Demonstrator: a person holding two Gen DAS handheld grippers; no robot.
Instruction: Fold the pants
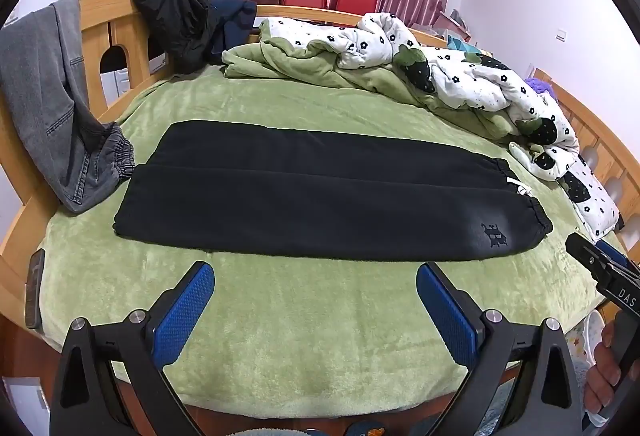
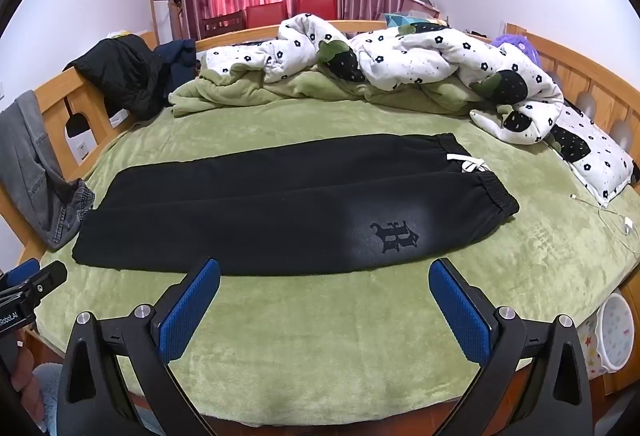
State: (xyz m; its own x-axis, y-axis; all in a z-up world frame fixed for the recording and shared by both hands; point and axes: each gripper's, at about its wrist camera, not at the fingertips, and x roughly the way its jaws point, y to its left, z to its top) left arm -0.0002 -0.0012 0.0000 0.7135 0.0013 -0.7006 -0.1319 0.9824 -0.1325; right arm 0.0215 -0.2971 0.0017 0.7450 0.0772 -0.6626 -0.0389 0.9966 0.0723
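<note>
Black pants (image 1: 320, 196) lie flat across the green bed (image 1: 304, 316), legs side by side, waistband with white drawstring at the right, cuffs at the left. They also show in the right wrist view (image 2: 280, 208), with an embroidered emblem (image 2: 396, 236) near the waist. My left gripper (image 1: 314, 276) is open and empty, hovering over the blanket just in front of the pants' near edge. My right gripper (image 2: 324, 272) is open and empty, in front of the waist end. Each gripper shows at the edge of the other's view.
Grey jeans (image 1: 52, 108) hang over the wooden bed rail at the left. A rumpled white flowered quilt (image 2: 420, 64) and a dark jacket (image 2: 120, 76) lie along the far side. A white charger cable (image 2: 608, 216) lies at the right.
</note>
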